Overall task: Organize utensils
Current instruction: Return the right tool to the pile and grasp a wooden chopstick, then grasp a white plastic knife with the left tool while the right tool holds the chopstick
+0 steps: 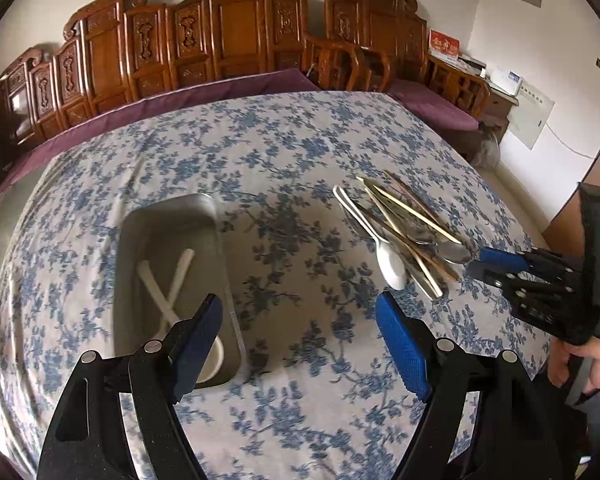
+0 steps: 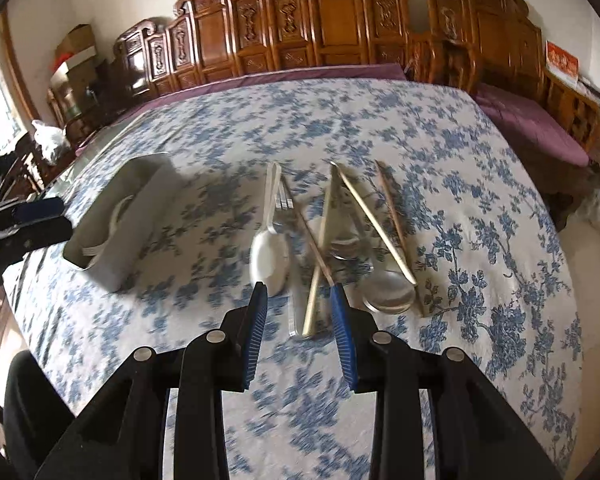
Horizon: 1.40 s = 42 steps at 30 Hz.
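Right wrist view looks down on the utensil pile (image 2: 340, 240): a white plastic spoon (image 2: 269, 254), a fork (image 2: 284, 200), metal spoons (image 2: 388, 292) and pale wooden chopsticks (image 2: 374, 224) lie crossed over one another on the table (image 2: 500, 200), loose and unsorted, so each piece likely needs picking singly. The right tool (image 2: 300, 292) hangs just short of the pile's near ends, its ribbed blue pads partly apart with nothing between them, seemingly lined up on a chopstick and a clear handle. To the left, well apart, sits the rectangular metal tray (image 1: 172, 216), smooth-walled, already holding two white plastic utensils (image 1: 172, 284). The left tool (image 1: 300, 320) hovers beside it, spread wide and empty. A blue floral cloth covers the table.
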Each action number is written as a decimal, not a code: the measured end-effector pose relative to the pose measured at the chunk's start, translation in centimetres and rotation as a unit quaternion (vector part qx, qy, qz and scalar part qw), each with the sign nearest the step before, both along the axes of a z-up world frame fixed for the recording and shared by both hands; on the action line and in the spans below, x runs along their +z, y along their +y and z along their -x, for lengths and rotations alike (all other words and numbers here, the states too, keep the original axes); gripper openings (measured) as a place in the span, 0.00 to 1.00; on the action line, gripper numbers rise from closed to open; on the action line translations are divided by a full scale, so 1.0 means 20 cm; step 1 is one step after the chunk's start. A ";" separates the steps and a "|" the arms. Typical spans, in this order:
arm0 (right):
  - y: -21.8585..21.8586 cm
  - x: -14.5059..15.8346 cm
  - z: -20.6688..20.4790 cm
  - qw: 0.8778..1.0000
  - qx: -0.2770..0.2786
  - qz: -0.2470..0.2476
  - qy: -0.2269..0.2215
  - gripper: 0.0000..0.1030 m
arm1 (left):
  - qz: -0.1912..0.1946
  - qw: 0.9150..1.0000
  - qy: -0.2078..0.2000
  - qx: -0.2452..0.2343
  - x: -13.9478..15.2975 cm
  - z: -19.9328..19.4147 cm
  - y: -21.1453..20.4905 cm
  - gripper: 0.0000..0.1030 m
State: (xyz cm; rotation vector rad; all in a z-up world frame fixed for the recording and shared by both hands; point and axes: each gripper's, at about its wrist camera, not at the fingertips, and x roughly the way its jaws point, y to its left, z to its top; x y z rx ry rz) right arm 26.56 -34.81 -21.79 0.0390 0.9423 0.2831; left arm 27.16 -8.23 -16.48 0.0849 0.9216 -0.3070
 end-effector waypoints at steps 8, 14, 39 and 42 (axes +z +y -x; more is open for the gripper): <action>-0.03 -0.17 -0.17 0.999 0.015 -0.006 0.029 0.34 | -0.002 1.000 0.020 -0.018 -0.13 -0.09 -0.17 0.73; -0.03 -0.26 -0.27 0.999 0.029 0.008 0.045 0.22 | -0.007 0.999 0.036 -0.025 -0.23 -0.14 -0.25 0.73; -0.06 -0.22 -0.33 0.998 0.045 -0.036 0.037 0.07 | -0.023 0.997 0.070 -0.026 -0.44 -0.22 -0.40 0.73; -0.10 -0.22 -0.33 0.998 0.032 -0.031 0.033 0.07 | -0.012 0.997 0.073 -0.026 -0.45 -0.27 -0.44 0.73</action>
